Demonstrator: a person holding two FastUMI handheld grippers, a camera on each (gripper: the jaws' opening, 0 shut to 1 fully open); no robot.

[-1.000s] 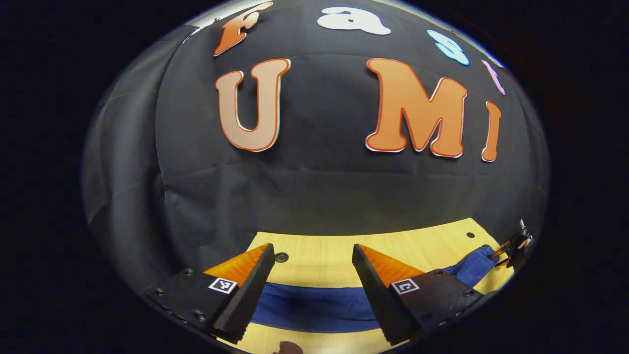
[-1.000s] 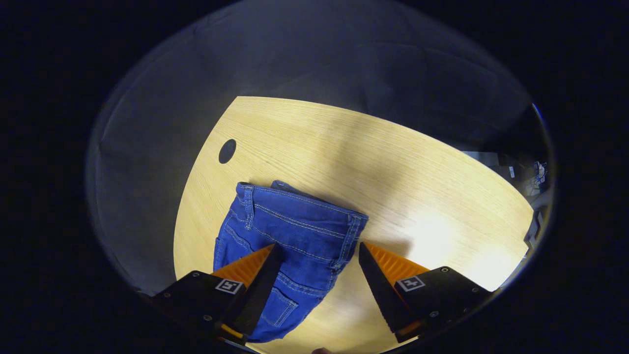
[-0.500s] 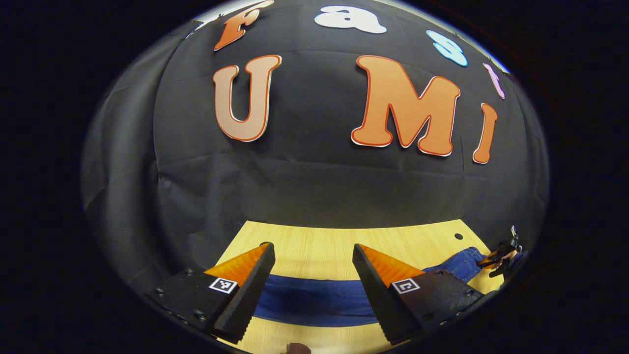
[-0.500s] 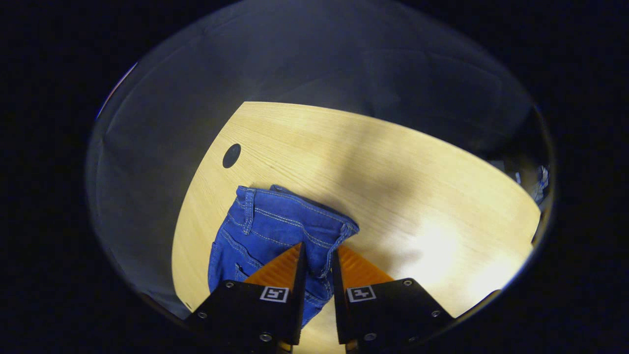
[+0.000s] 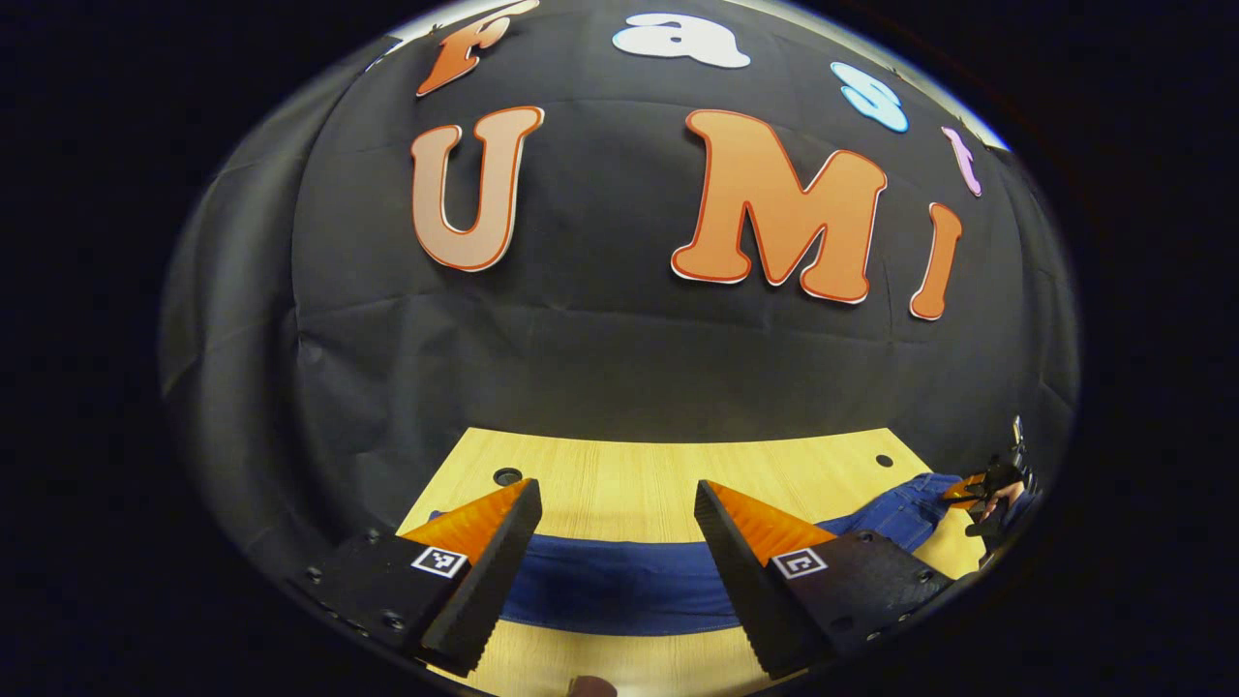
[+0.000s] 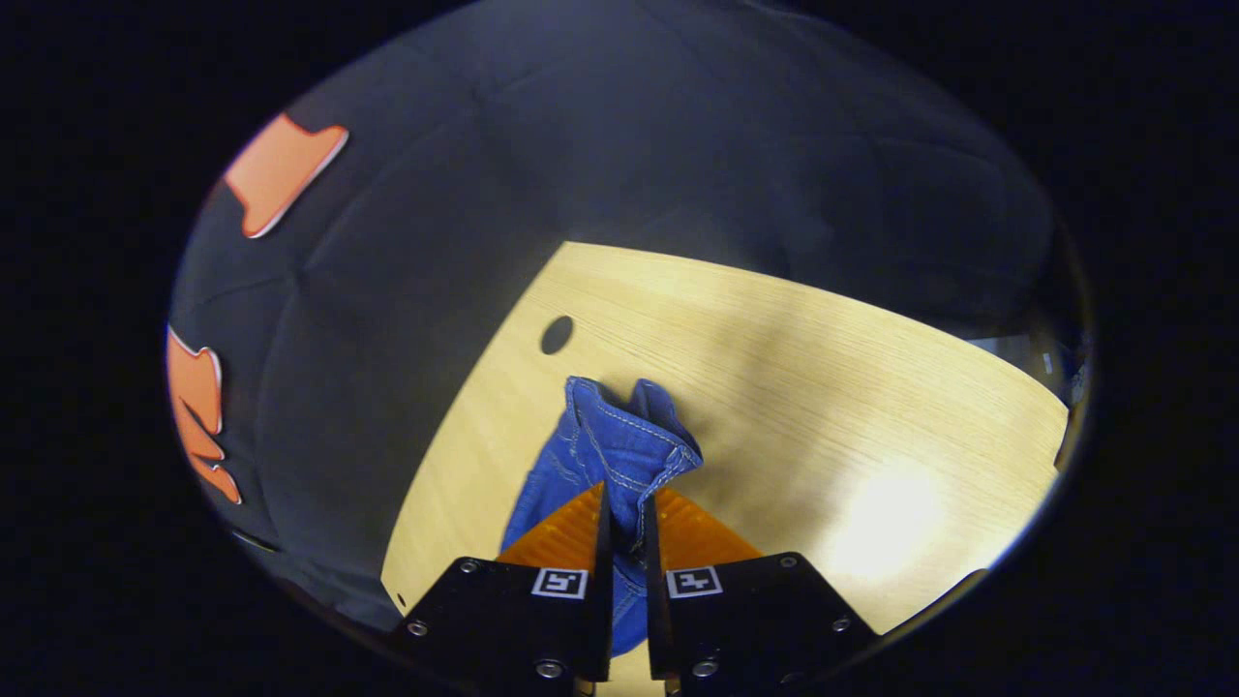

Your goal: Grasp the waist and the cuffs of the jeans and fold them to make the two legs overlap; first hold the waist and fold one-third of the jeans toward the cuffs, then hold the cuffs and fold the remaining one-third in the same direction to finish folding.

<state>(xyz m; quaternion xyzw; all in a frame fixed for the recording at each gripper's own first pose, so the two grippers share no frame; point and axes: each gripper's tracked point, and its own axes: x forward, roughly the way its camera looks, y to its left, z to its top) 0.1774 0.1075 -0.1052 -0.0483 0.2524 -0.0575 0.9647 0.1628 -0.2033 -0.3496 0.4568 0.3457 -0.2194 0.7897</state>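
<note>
Right tongs [image 6: 624, 523] now clench the lifted jeans [image 6: 619, 450] waist; left tongs [image 5: 615, 542] stay released.

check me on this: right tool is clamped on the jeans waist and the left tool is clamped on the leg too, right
Half right. The right tool is clamped on the jeans waist, but the left gripper view shows the left tool open, its fingers spread over the leg without gripping it.

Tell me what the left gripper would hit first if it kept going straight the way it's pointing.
Probably the jeans. The left gripper is open, its fingers straddling the blue band of denim lying across the table. Aimed higher, it might clear them and reach the black cloth wall; depth is unclear.
</note>
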